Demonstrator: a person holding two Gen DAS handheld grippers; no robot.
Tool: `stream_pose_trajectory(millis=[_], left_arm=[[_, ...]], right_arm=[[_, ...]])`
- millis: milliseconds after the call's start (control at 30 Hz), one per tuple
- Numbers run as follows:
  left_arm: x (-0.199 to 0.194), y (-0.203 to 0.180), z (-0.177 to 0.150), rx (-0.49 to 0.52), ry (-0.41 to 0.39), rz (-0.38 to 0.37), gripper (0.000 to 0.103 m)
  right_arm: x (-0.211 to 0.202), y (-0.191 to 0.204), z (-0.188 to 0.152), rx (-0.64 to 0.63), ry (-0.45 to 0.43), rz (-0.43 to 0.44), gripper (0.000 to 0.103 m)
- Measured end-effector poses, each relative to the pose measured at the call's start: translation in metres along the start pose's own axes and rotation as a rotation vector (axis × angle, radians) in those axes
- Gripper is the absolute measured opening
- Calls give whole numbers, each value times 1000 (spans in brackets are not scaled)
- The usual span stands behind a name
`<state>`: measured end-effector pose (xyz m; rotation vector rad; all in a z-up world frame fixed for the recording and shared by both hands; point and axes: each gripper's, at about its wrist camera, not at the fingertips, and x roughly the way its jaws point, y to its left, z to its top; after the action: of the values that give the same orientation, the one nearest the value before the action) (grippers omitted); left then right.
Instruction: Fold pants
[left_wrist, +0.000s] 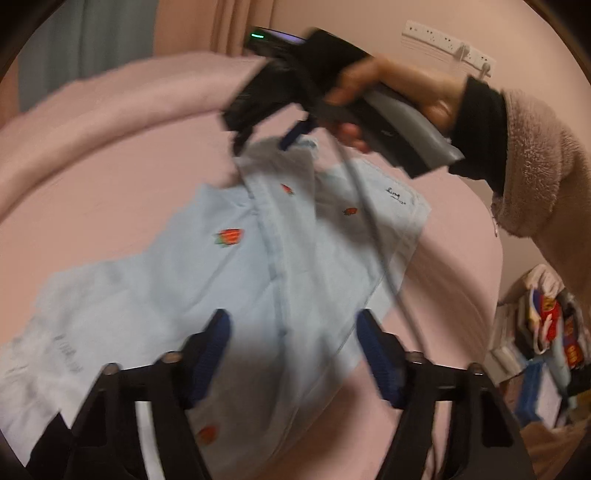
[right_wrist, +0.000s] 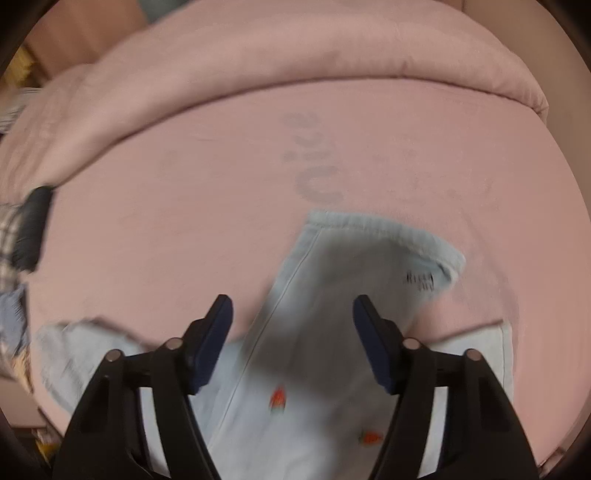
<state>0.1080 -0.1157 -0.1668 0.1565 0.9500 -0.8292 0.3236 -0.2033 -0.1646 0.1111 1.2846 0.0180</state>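
Pants (left_wrist: 229, 280), light blue and limp, lie partly folded on the pink bed (left_wrist: 110, 173); both left tongs (left_wrist: 293, 354) and right tongs (right_wrist: 291, 343) gape empty above them. Thin cloth will likely sag, so hems or waistband suit gripping.

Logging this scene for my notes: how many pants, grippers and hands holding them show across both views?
Pants: 1
Grippers: 2, left gripper and right gripper
Hands: 1, on the right gripper, hand
Total: 4
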Motion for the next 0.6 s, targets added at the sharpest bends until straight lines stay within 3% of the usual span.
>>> stream_pose_trajectory(millis=[33,100,167,233,300,400,500,600], left_arm=[[8,0,2,-11,10,-21,46],[25,-1,3,-14,41,-25,34],[36,-3,1,-12,66,-14,27],[43,-5,-3,0,78,7,10],[41,-7,-4,-2,60,8,6],[29,-9,-4,3,9,9,5],[14,-20,-7,52,-28,17,5],[11,-39,-13,132,-37,79,5]], right_arm=[[13,3,6,0,32,-34,65],[28,8,14,-22,65,-74,63],[46,13,19,-39,113,-115,53],[56,16,21,-43,132,-107,24],[59,16,23,-48,123,-82,9],[44,6,18,-1,60,-24,7],[-4,-17,4,56,-93,118,7],[-70,-48,-34,99,-272,255,7]])
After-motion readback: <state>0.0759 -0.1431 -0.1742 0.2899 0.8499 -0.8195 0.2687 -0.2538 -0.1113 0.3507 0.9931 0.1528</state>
